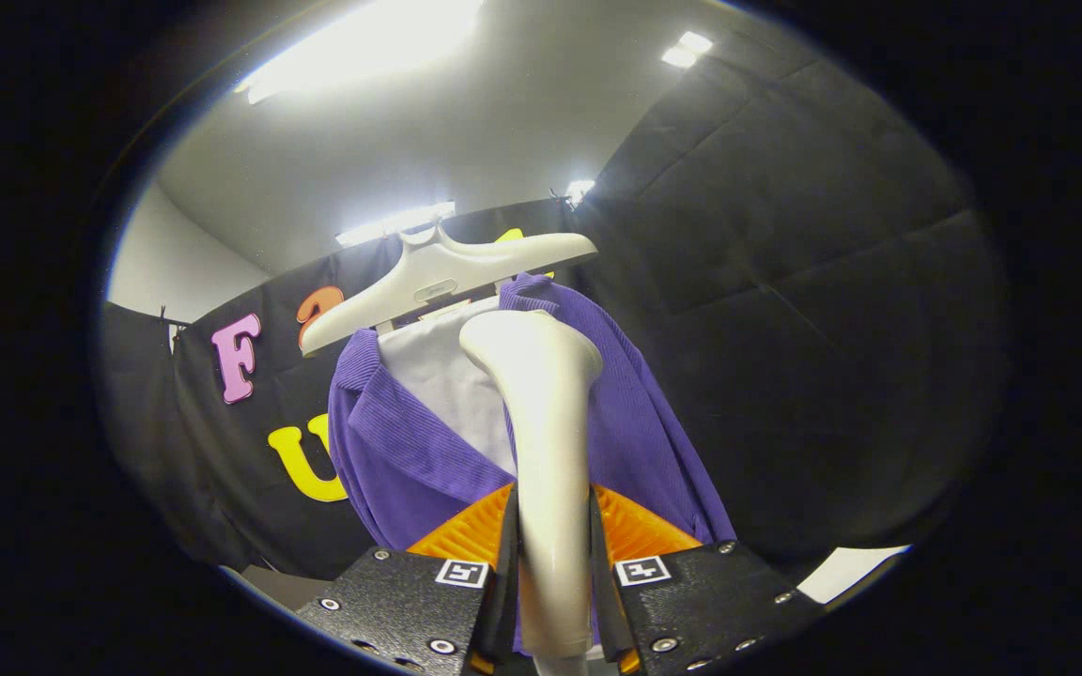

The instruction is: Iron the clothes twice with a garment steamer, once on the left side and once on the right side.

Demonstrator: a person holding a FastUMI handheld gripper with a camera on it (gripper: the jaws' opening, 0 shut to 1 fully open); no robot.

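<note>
Gripper view: the gripper [553, 554] clamps both fingers [466, 535] on the garment steamer [546, 441] handle. The steamer's long axis runs straight ahead from the fingers, its flared head pointing at the purple shirt [409, 460] on a white hanger [438, 272].

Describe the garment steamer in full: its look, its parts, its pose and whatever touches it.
The garment steamer is a glossy cream-white wand that looks like plastic. Its slim handle rises between the jaws of the gripper, which press on it from both sides, and widens into a flared head. The head is raised in front of the purple jacket on its hanger, near the collar; contact with the cloth cannot be judged.
</note>
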